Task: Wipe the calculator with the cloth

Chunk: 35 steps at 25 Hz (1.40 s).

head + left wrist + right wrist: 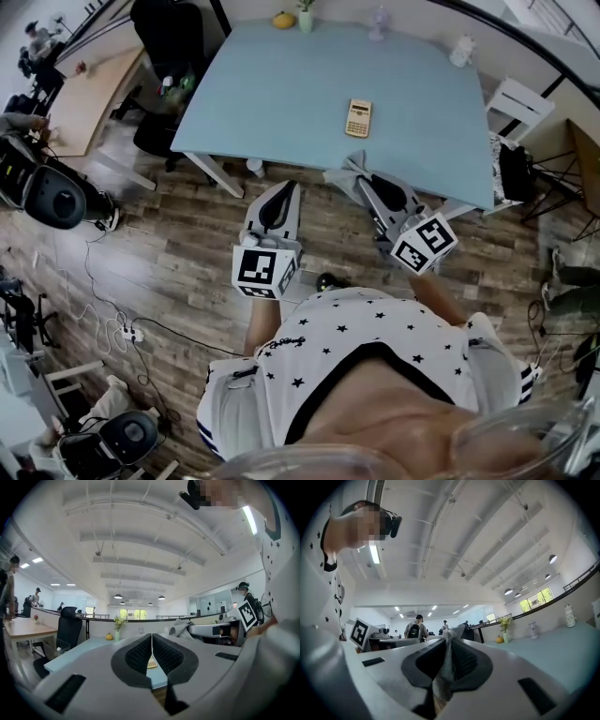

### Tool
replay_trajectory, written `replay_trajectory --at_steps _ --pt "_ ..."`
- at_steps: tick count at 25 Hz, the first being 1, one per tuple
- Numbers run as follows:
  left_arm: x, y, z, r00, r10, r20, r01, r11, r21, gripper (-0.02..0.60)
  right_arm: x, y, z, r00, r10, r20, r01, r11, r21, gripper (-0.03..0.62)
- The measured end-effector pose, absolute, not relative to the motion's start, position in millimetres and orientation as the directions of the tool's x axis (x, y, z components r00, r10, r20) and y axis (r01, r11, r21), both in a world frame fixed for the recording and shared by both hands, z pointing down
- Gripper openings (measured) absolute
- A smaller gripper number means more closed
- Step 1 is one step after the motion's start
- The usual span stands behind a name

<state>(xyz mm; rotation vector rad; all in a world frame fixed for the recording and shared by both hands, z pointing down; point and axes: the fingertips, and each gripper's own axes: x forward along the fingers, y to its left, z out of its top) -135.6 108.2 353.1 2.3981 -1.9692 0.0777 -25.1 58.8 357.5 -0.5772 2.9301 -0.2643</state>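
- On the pale blue table [281, 94], the calculator [358, 118] lies flat near the table's middle, a little toward the near edge. Bare tabletop surrounds it.
- We hold both grippers on the near side of the table, mostly over the wood floor [178, 244]. Neither one touches the calculator.
- Our left gripper [152, 637] has its jaws pressed together with nothing between them. Past its tips we see the table's near edge and a sliver of the calculator.
- Our right gripper [448, 637] is pinching the cloth [443, 678]. The grey weave is clamped between the pads and pokes out beyond the tips as a crumpled tuft.
- In the head view, that tuft sits right at the table's near edge, on our side of the calculator and apart from it. We cannot tell whether it overhangs the edge.
- Along the table's far edge stand a yellow fruit [284, 20], a small vase [306, 19] with a plant just beside the fruit, and a clear glass [378, 21]. A white figure [460, 51] stands toward the far right corner.
- Off the table's left side stands a black office chair [173, 37], and off its right side a white chair [518, 103].
- Each gripper's marker cube [262, 270] sits at the end turned away from the table, close to our star-printed shirt [356, 328].
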Motion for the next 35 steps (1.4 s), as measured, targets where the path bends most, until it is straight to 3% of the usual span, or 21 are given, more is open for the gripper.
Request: replay_trajectory --at_steps 14,24,35 --pt "-136 66 373 0.289 -0.953 0.093 -0.957 -0.284 0.065 0.032 -21 26 367 -0.883 -0.467 -0.054 -0.446 0.869 -0.217 0.029" --pt "-171 2 371 0.211 -0.971 0.116 -0.977 -0.207 0.043 0.032 -53 -42 360 -0.911 -0.403 -0.085 -0.382 0.903 -0.195 0.031" --pt "-184 -82 377 0.238 -0.961 0.14 -0.971 -0.235 0.036 0.032 -68 -127 373 -0.902 -0.427 -0.064 -0.403 0.887 -0.226 0.031"
